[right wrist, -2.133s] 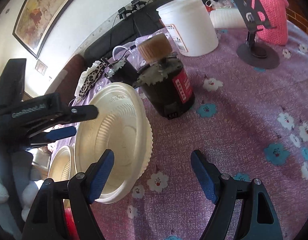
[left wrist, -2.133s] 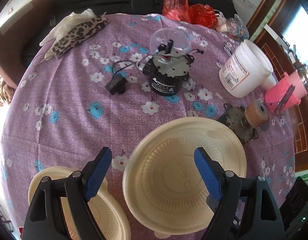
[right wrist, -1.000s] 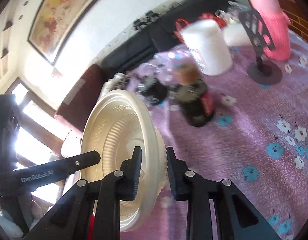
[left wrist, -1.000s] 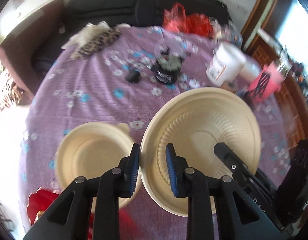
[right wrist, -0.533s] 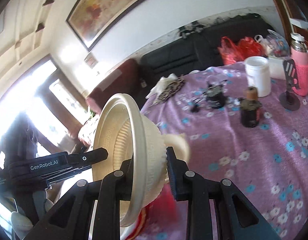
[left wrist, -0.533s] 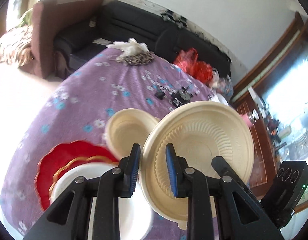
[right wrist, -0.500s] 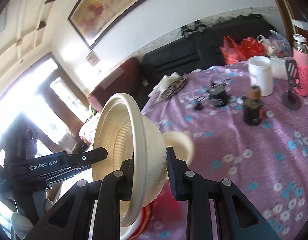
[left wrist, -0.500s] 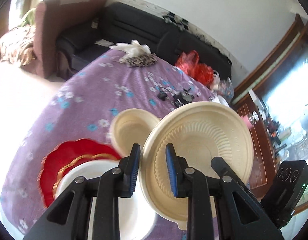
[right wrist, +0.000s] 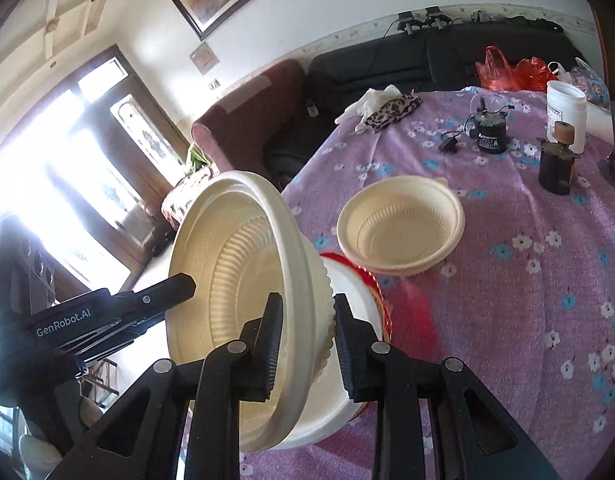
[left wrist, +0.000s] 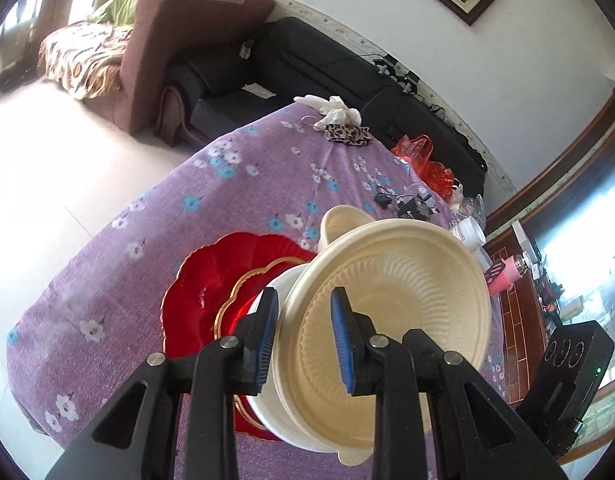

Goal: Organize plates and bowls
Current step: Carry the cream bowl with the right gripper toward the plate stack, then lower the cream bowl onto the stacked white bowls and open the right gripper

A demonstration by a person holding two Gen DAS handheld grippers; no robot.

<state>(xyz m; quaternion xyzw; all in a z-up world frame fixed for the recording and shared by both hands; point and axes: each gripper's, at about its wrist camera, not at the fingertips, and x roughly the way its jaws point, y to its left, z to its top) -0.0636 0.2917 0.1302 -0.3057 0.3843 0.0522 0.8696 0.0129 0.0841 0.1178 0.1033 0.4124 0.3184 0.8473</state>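
Both grippers hold one large cream bowl (left wrist: 399,312) by opposite sides of its rim, tilted in the air. My left gripper (left wrist: 303,340) is shut on its rim. My right gripper (right wrist: 305,344) is shut on the same bowl (right wrist: 235,280). Under it a white bowl (left wrist: 275,408) sits on a stack of red plates (left wrist: 211,296); that white bowl also shows in the right wrist view (right wrist: 355,304). A smaller cream bowl (right wrist: 403,228) stands on the purple cloth past the stack.
The table has a purple flowered cloth (right wrist: 527,320). At its far side are two small black motors (right wrist: 489,130), a white tub (right wrist: 565,112), a leopard-print cloth (right wrist: 391,110) and red bags (right wrist: 511,68). The near left table edge (left wrist: 107,220) drops to the floor.
Both grippers carried the large cream bowl back and left from the table's middle, and it now hangs over the white bowl on the red plates.
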